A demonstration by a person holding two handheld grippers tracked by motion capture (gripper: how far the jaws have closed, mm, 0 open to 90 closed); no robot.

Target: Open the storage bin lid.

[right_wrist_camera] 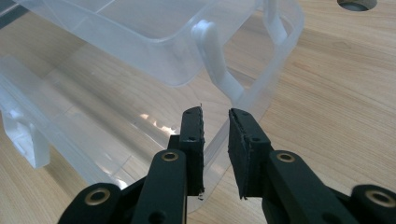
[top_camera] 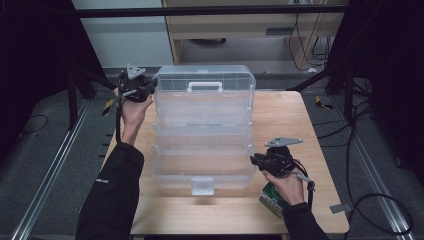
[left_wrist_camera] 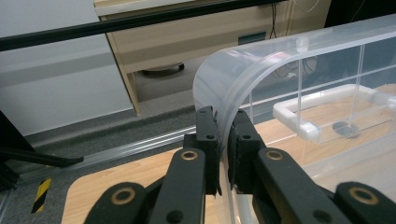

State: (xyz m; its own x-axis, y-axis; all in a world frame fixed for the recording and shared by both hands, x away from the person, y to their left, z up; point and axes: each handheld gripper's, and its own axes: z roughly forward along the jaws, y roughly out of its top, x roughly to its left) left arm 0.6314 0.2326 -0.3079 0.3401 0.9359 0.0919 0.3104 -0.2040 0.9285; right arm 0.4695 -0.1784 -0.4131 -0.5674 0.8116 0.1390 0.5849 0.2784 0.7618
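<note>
I am wearing black sleeves [top_camera: 112, 192]; my grippers [top_camera: 141, 91] are showing black jaws with brass-ringed screws and grey three-cornered plates [top_camera: 283, 141].

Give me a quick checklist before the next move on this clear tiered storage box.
1. Left gripper clamped on the rim of the top lid: ok, pads press the plastic from both sides.
2. Right gripper gripping the bottom tray wall: cannot tell, the wall sits between the jaws with a gap showing.
3. Storage box fanned open in tiers: ok.
4. Front latch free: ok, it hangs loose.
5. Box fully on the wooden table: ok.
6. Green carton by the right hand clear of the box: ok, it lies apart.
</note>
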